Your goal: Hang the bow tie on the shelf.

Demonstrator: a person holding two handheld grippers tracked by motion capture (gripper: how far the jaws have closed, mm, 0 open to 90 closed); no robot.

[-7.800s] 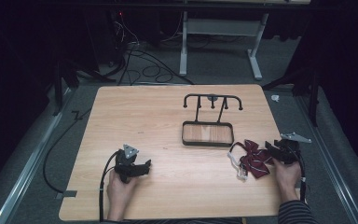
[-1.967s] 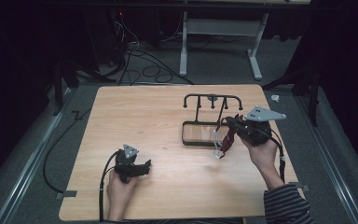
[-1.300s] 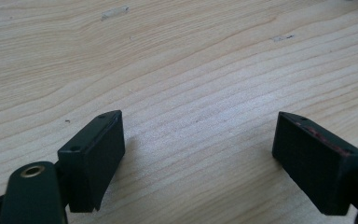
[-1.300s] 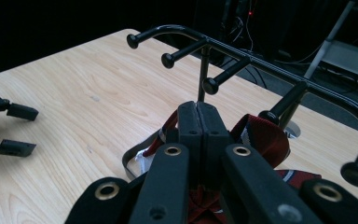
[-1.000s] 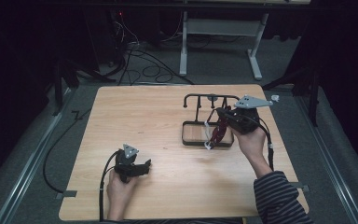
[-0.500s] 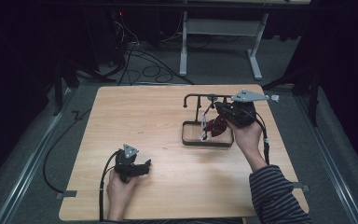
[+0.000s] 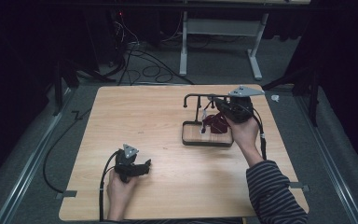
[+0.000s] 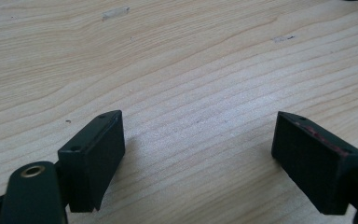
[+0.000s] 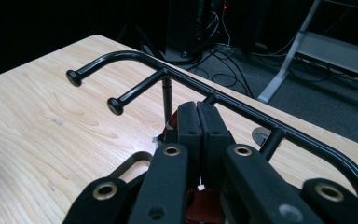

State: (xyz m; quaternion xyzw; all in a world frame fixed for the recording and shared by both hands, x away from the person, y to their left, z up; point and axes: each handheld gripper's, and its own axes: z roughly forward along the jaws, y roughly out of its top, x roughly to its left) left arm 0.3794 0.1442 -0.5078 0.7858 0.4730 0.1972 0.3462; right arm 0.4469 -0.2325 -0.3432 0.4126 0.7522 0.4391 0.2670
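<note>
Clutching a dark red bow [image 7: 216, 123], the right claw [image 7: 213, 103] nears the black rack [image 7: 195, 98], likely hooking it next.

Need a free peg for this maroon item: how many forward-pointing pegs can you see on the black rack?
4. Right gripper view: curved end peg, next one, one stub behind the right hand-held gripper, another right of it. More may be hidden.

The right claw [image 9: 196, 122] rises from the bottom edge with its two black jaws pressed together, a scrap of dark red fabric [image 9: 200, 205] showing low between its arms. Just beyond the tips runs a black metal rack [image 9: 242, 105], its knobbed pegs reaching left over the wooden counter [image 9: 37, 107].
</note>
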